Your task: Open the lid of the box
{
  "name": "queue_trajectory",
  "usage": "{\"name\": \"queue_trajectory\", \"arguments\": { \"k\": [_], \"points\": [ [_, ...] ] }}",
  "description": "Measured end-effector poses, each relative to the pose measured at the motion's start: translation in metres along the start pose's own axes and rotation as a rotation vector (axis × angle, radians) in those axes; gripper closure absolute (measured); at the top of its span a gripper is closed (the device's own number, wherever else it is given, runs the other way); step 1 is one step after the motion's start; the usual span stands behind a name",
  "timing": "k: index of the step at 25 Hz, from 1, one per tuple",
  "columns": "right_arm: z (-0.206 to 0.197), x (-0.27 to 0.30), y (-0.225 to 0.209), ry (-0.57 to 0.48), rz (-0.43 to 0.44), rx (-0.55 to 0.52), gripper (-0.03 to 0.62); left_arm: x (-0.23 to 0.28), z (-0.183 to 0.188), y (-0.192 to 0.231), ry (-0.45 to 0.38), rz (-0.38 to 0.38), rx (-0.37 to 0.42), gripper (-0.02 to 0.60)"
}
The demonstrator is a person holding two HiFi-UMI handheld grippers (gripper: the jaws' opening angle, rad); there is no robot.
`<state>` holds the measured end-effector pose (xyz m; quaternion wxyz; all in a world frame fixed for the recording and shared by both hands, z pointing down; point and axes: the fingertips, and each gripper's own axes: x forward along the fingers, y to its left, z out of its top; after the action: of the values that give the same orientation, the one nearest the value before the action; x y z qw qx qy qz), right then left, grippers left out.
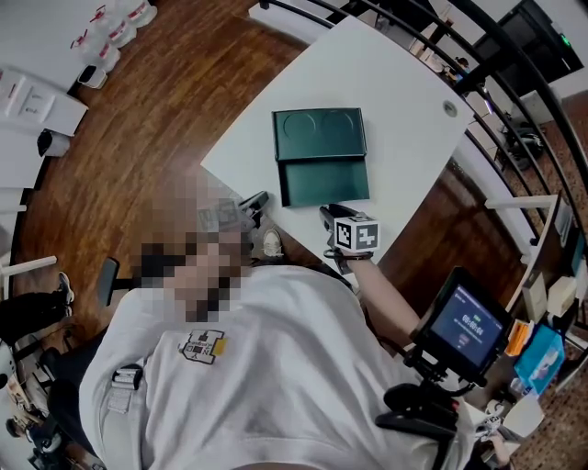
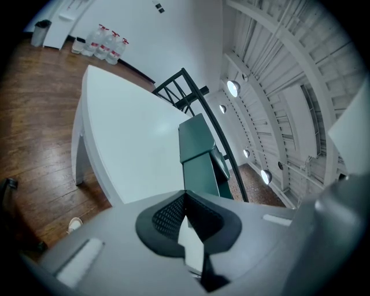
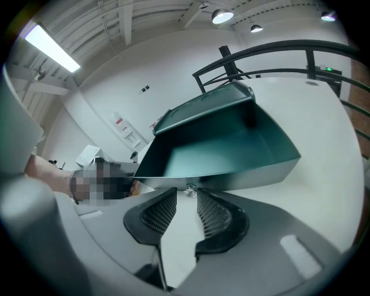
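A dark green box (image 1: 323, 181) stands on the white table (image 1: 395, 83) with its lid (image 1: 319, 133) swung back behind it, two round recesses showing. In the right gripper view the box's bare green inside (image 3: 219, 147) faces me, with a small metal knob (image 3: 189, 187) on its front wall. My right gripper (image 3: 187, 193) is open just before that wall, the knob at the gap between its tips; in the head view the right gripper (image 1: 329, 213) sits at the box's near edge. My left gripper (image 1: 255, 200) hangs off the table's near-left edge, away from the box (image 2: 199, 159); the left gripper (image 2: 185, 196) is shut on nothing.
Black railings (image 1: 514, 83) run along the table's far and right sides. A tablet on a stand (image 1: 467, 326) is at the lower right. Wooden floor (image 1: 147, 138) lies to the left, with water bottles (image 1: 119, 27) by the wall.
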<state>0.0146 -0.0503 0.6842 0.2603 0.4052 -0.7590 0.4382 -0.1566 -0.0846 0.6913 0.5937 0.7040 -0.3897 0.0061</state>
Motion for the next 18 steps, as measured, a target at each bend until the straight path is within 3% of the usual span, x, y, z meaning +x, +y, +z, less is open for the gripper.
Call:
{"name": "queue_trajectory", "arguments": {
  "k": [4,8,12,18],
  "points": [
    [-0.013,-0.041,0.003,-0.103,0.089,0.045,0.497,-0.015,-0.026,-0.017,0.027,-0.025,0.022,0.581],
    [-0.047,-0.084,-0.007,-0.164,0.146,0.1,0.592,-0.026,-0.068,-0.04,0.076,-0.044,0.049,0.581],
    [-0.062,-0.085,-0.017,-0.166,0.164,0.144,0.594,-0.017,-0.078,-0.046,0.125,-0.077,0.058,0.581],
    [-0.054,-0.082,-0.014,-0.192,0.193,0.142,0.595,-0.005,-0.078,-0.052,0.16,-0.096,0.097,0.581]
  ]
}}
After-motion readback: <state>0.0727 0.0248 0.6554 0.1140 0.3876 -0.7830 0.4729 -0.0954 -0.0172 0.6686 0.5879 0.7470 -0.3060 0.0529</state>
